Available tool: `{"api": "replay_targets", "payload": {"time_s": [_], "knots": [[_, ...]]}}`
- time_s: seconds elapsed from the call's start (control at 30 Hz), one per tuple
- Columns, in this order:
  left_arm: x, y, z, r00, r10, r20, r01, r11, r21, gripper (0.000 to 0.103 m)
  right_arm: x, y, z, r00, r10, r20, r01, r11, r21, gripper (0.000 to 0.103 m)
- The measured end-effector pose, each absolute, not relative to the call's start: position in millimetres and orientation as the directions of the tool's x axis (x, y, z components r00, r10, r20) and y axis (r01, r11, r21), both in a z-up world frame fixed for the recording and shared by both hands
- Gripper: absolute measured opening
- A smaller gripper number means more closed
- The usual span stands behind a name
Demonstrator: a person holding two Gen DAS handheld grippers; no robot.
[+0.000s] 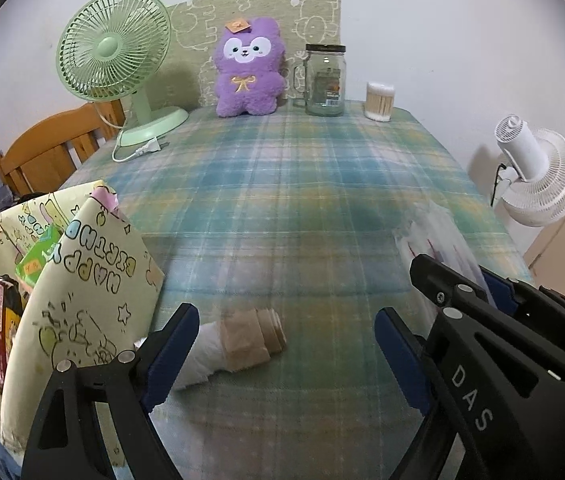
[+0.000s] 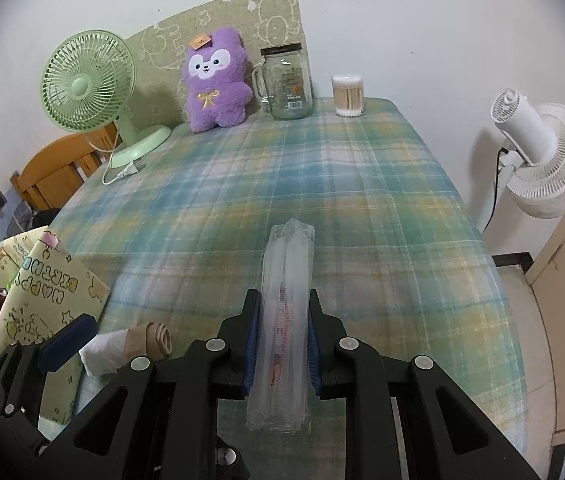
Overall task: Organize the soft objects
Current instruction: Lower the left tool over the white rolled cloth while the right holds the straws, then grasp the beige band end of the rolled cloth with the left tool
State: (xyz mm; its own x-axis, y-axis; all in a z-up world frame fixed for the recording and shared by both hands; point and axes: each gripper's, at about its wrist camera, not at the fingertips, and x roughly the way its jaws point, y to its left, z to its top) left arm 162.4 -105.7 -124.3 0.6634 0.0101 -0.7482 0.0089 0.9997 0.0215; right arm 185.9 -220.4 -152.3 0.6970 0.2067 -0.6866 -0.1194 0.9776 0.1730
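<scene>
A rolled white and beige cloth (image 1: 234, 346) lies on the plaid tablecloth (image 1: 302, 208), between the spread fingers of my left gripper (image 1: 286, 356), which is open and empty. The roll also shows in the right wrist view (image 2: 130, 346). My right gripper (image 2: 281, 346) is shut on a flat clear plastic packet (image 2: 286, 312) held on edge above the table; the packet also shows in the left wrist view (image 1: 438, 240). A yellow "Happy Birthday" gift bag (image 1: 82, 288) stands open at the left with packets inside.
At the table's far end stand a green desk fan (image 1: 118, 64), a purple plush bear (image 1: 248, 68), a glass jar mug (image 1: 324, 80) and a tub of cotton swabs (image 1: 378, 101). A white floor fan (image 2: 542, 156) stands off the right edge. A wooden chair (image 1: 50, 148) is at the left.
</scene>
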Motion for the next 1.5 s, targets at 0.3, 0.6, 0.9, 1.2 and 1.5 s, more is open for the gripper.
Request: {"api": "replay_targets", "payload": {"time_s": [0.3, 0.6, 0.9, 1.2, 1.5], "knots": [[176, -90, -138, 0.623, 0.026, -0.782, -0.022, 1.0, 0.016, 0.089, 199, -206, -162, 0.667, 0.226, -0.71, -0.139, 0.974, 0.179, 0.023], [182, -90, -151, 0.574, 0.013, -0.819, -0.013, 1.0, 0.007, 0.084, 202, -204, -173, 0.647, 0.202, -0.735, -0.129, 0.979, 0.155, 0.024], [174, -94, -151, 0.562, -0.028, -0.827, 0.015, 1.0, -0.024, 0.054, 194, -209, -174, 0.65, 0.199, -0.734, -0.119, 0.98, 0.161, 0.024], [160, -103, -149, 0.558, -0.086, -0.825, 0.067, 0.996, -0.059, 0.035, 179, -219, -173, 0.655, 0.186, -0.732, -0.096, 0.982, 0.164, 0.024], [143, -107, -139, 0.58, -0.051, -0.813, 0.073, 0.997, -0.01, 0.055, 165, -220, -172, 0.651, 0.198, -0.732, -0.1, 0.979, 0.176, 0.024]]}}
